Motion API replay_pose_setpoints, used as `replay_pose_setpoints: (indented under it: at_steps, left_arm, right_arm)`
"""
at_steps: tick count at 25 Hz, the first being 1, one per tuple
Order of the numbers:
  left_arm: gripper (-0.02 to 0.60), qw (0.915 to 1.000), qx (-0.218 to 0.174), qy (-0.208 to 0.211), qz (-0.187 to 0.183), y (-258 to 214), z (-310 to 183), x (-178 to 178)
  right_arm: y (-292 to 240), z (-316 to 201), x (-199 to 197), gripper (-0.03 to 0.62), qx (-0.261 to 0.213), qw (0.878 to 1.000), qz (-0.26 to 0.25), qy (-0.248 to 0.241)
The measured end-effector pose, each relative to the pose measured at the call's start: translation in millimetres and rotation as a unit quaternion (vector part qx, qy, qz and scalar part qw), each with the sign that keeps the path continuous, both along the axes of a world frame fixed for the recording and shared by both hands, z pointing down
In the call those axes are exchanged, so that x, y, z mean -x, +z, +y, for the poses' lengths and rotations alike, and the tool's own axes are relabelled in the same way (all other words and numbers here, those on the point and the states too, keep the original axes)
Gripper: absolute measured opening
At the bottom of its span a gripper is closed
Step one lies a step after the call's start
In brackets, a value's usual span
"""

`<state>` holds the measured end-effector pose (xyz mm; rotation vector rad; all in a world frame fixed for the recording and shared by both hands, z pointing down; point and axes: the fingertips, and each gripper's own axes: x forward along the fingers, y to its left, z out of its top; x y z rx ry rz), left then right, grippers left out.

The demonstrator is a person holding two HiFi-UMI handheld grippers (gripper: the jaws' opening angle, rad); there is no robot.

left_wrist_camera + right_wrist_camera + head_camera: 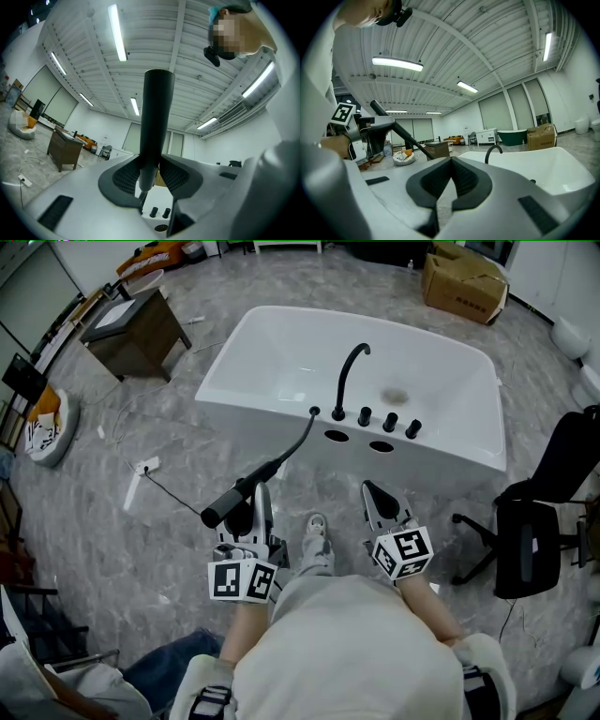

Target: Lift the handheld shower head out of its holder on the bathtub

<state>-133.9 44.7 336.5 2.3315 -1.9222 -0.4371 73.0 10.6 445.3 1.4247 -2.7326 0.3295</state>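
**Left tool holds the shower head**

Left tool (260, 493) sits low and close in the head view. It pinches the black shower head (230, 502) around its handle. The shower head is up in the air and tilted. It is just in front of the white bathtub (281, 423), away from the rim. Its black hose (298, 442) runs from the handle up to the rim, beside the curved black tap (349, 371) and three knobs (389, 421). Right tool (377, 493) is next to the left one. It is pressed together with nothing in it and points at the bathtub.
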Motion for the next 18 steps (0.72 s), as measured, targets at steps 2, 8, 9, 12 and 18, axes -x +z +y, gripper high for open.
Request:
replay_pose_setpoints:
  at_steps: [2,8,9,12,18]
  left_arm:
    - [0.143,1.0000,0.000,0.000,0.000,0.7,0.1,0.9]
    - [0.143,1.0000,0.000,0.000,0.000,1.2,0.6,-0.2]
    - [0.143,1.0000,0.000,0.000,0.001,1.1,0.4,0.2]
    - [0.143,1.0000,-0.001,-0.001,0.002,0.8,-0.2,1.3]
    - [0.143,1.0000,0.001,-0.001,0.002,2.5,0.0,-0.2]
  right_arm:
    - [0.7,0.3,1.5,0.020,0.001,1.000,-0.001,-0.001]
    - [0.2,0.8,1.3,0.020,0.000,1.000,-0.002,-0.002]
    - [0.3,0.8,1.6,0.020,0.000,1.000,-0.002,-0.002]
    - [1.0,0.6,2.3,0.020,0.001,1.000,-0.002,-0.002]
    - [2.0,0.3,2.4,0.020,0.001,1.000,-0.002,-0.003]
